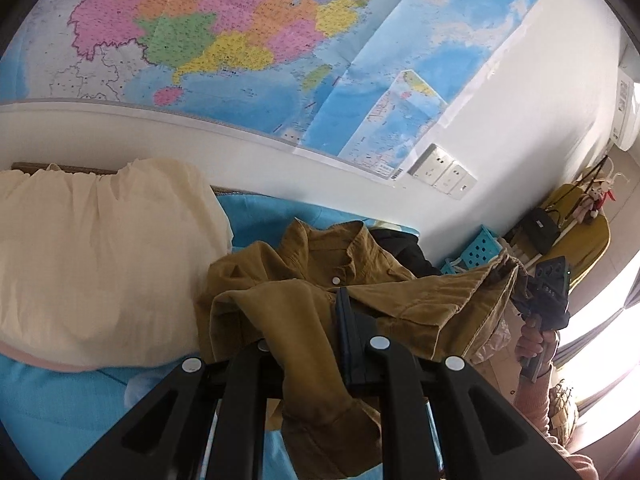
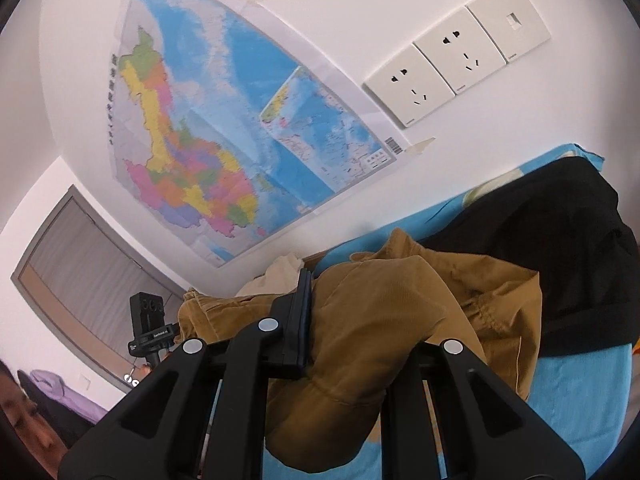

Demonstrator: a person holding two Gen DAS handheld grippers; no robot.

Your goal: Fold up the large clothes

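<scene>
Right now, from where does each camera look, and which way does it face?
Left wrist: sits on the left gripper, facing along its fingers over the brown shirt they pinch, toward the cream pillow and wall map; the right gripper and the hand holding it show at right.
Right wrist: sits on the right gripper, facing its pinched shirt, the black garment and wall sockets; the left gripper's body shows at left.
Shared: shirt, map, sockets, blue bedding.
</scene>
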